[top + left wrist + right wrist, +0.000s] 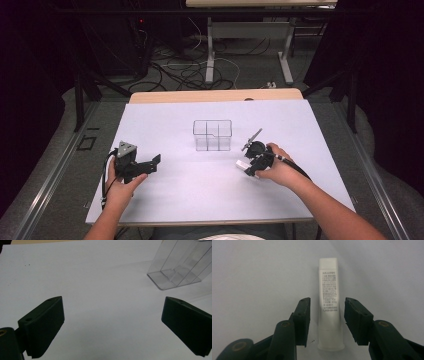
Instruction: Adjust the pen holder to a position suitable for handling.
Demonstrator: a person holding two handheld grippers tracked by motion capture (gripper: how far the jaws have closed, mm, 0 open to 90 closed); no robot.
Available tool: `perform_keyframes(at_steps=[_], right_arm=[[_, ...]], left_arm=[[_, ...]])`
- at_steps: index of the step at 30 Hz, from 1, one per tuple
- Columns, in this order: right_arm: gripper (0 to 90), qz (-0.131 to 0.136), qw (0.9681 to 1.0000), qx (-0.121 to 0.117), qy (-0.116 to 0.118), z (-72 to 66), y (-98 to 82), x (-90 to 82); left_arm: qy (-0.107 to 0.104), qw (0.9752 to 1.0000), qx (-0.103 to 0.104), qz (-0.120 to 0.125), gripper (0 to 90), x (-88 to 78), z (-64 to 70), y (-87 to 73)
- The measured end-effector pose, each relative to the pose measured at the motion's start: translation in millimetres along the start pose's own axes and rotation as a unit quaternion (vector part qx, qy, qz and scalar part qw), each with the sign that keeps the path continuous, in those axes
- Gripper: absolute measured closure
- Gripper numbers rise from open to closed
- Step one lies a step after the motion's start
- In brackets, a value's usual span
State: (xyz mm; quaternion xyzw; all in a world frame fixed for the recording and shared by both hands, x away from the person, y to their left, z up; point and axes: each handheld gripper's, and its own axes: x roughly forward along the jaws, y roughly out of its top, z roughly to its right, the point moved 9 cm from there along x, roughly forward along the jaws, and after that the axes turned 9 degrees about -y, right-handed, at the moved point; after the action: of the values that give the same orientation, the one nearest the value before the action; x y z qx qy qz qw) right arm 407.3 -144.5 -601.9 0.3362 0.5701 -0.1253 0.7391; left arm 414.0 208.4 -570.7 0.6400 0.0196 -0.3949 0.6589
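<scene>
A white glue stick [329, 287] with small printed text lies flat on the white sheet [200, 180], right of the middle. My right gripper [327, 308] points down over it, one jaw on each side of the stick, and a narrow gap shows at both pads, so it is open. In the high view the stick [241, 164] pokes out at the left of the right gripper [248, 167]. My left gripper [155, 163] rests at the left of the sheet, open wide with nothing between its jaws [112, 315].
A clear plastic box [212, 135] with inner dividers stands upright at the middle of the sheet; it sits at the upper right in the left gripper view [178, 267]. A wooden table edge [215, 95] runs behind the sheet. Cables and desk legs lie beyond.
</scene>
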Motion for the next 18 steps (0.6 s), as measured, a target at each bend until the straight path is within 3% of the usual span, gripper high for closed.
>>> perform_keyframes(at_steps=[2,4,6,7,9,10,11,16,18], right_arm=[[56.5,-0.022,0.9997,-0.004,-0.008,1.6,-5.5,0.4],[57.0,-0.012,0.9999,0.001,0.002,0.2,-5.9,3.3],[57.2,-0.014,0.9999,0.000,0.003,0.6,-7.8,3.9],[57.5,-0.023,0.9997,0.012,-0.002,0.0,-9.8,2.9],[57.8,-0.019,0.9998,0.006,0.005,0.5,-9.8,4.1],[58.2,-0.034,0.9994,-0.004,-0.001,3.8,-13.5,2.6],[58.3,-0.024,0.9997,0.003,-0.002,3.3,-12.8,4.0],[60.5,-0.025,0.9995,0.014,0.010,2.3,-15.3,5.2],[61.3,-0.029,0.9995,0.007,0.004,3.6,-16.1,5.4]], left_arm=[[-0.001,1.0000,-0.001,0.000,4.6,0.1,0.4,-0.1],[-0.001,1.0000,-0.001,-0.001,4.6,0.3,0.5,-0.3],[-0.002,1.0000,-0.002,-0.001,4.6,0.5,0.7,-0.4],[-0.002,1.0000,-0.002,-0.001,4.6,0.5,0.7,-0.4],[-0.002,1.0000,-0.002,-0.001,4.6,0.6,0.8,-0.3],[-0.001,1.0000,-0.002,0.000,4.6,0.8,0.8,-0.4],[-0.001,1.0000,-0.001,-0.002,4.6,0.8,0.7,-0.5],[0.000,1.0000,-0.001,-0.002,4.6,0.9,0.8,-0.6],[0.000,1.0000,-0.001,-0.002,4.6,0.9,0.8,-0.7]])
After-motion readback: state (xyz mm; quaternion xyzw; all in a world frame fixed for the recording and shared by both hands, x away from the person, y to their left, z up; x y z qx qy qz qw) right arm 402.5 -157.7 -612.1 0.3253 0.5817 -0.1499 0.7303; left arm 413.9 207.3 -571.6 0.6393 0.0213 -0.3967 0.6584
